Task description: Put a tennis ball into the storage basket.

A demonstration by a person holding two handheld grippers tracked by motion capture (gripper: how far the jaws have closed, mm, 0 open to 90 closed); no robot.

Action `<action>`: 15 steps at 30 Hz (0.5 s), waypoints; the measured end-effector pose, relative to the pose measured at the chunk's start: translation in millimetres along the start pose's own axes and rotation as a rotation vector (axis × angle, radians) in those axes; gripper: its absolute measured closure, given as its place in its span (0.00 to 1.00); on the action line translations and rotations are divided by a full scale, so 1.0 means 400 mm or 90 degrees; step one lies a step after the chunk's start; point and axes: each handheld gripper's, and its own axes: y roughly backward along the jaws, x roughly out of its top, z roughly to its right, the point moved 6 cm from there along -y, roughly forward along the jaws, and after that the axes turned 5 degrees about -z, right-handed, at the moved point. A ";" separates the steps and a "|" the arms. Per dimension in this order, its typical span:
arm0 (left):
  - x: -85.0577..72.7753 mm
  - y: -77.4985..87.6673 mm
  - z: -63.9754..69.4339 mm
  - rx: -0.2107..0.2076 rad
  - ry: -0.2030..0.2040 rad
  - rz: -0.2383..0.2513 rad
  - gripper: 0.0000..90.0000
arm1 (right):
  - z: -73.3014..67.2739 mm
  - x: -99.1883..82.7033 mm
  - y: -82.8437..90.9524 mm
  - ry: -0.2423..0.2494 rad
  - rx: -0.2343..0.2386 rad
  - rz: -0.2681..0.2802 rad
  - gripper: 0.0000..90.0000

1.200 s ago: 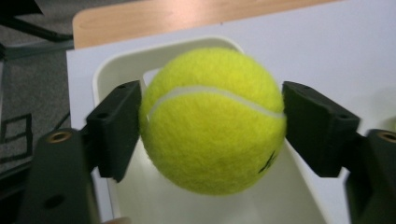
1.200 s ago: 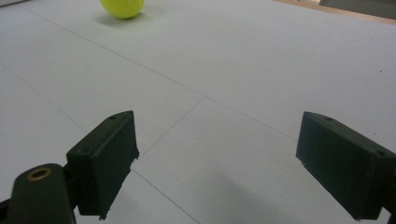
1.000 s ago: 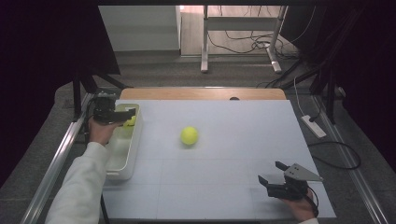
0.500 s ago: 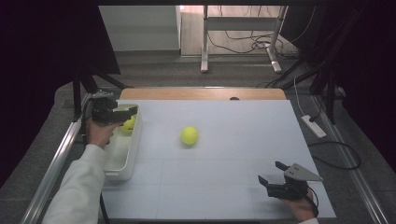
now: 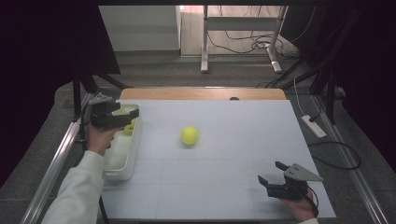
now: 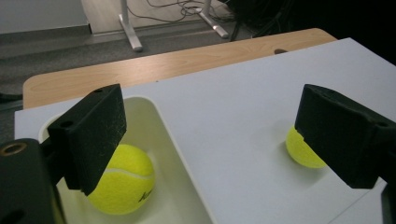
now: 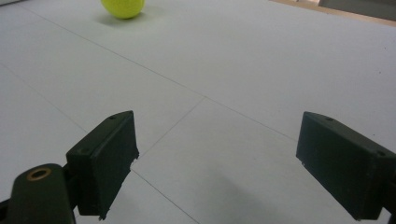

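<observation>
A white table top (image 5: 224,186) stands in a dim room. One tennis ball (image 6: 122,185) lies in the white bin (image 5: 125,161) at its left edge, another ball (image 5: 189,135) loose mid-table. The left gripper (image 5: 131,114) hangs over the bin, its jaws wide, just narrowing a little, nothing between them (seemingly the drop is done). The right gripper (image 5: 270,172) rests wide open and empty. Next, probably, someone reaches for the loose ball.

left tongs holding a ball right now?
No. In the left gripper view the left tongs stand open and empty above the white bin, with the tennis ball lying loose inside.
</observation>
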 end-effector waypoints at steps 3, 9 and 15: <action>0.000 0.006 0.012 -0.014 -0.001 0.007 0.11 | 0.000 0.000 0.000 0.000 0.000 0.001 0.14; 0.000 0.012 0.031 -0.026 -0.013 0.012 0.11 | 0.000 0.000 0.000 0.001 -0.002 -0.001 0.14; 0.002 0.018 0.047 -0.049 -0.008 0.022 0.11 | 0.000 0.001 0.000 -0.002 0.000 0.002 0.14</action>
